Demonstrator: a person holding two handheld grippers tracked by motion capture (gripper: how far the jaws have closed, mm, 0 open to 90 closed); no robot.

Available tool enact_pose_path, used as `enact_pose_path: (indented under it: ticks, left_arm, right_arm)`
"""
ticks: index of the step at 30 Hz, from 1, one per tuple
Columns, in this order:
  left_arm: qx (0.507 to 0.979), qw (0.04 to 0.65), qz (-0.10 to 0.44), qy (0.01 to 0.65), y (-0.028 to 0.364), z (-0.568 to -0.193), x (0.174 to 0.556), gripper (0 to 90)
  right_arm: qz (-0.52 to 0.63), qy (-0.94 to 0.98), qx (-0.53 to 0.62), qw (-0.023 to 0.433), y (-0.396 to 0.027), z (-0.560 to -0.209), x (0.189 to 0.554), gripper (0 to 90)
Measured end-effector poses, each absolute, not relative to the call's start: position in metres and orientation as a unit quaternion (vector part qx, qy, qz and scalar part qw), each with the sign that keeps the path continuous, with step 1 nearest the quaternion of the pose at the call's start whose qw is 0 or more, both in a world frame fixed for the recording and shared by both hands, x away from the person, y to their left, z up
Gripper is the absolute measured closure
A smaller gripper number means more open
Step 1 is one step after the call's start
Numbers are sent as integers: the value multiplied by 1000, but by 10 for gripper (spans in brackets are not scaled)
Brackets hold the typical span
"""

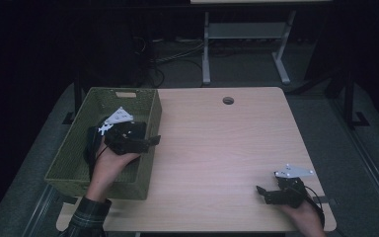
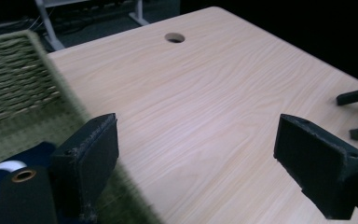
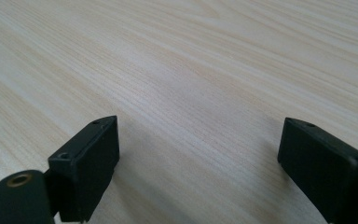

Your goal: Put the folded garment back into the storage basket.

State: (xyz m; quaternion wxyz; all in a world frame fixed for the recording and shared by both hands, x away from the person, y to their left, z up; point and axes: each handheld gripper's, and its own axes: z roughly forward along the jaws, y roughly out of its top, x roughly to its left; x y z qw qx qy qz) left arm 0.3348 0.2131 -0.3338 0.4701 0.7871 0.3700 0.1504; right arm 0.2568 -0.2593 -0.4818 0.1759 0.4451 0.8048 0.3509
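The wooden table (image 1: pixel 217 163) carries a green woven basket (image 1: pixel 79 148) at its left edge, reaching from the far left corner almost to the near left corner. The basket looks light but a little soft and flexible, so I judge the rim of a wall the best place to hold it. The left gripper (image 1: pixel 153 140) hovers over the basket's right wall, jaws wide apart and holding nothing. The right gripper (image 1: pixel 261 192) rests near the near right corner, jaws also wide with nothing between them. The left gripper view shows a dark blue and white object (image 2: pixel 4 170) low beside its jaw; I cannot tell what it is. It also shows the basket's weave closely.
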Motion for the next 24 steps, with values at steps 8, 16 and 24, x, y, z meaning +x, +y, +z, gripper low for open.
enact_pose_path:
  ticks: [8, 16, 24]
  left_arm:
    - [792, 481, 134, 352, 183, -340, 323, 137]
    - [801, 475, 134, 338, 153, -350, 314, 137]
    - [817, 457, 138, 323, 127, -369, 306, 134]
  right_arm:
    - [351, 805, 445, 176, -259, -482, 257, 122]
    - [351, 805, 446, 175, -259, -482, 257, 122]
    - [351, 805, 446, 175, -259, -482, 257, 122]
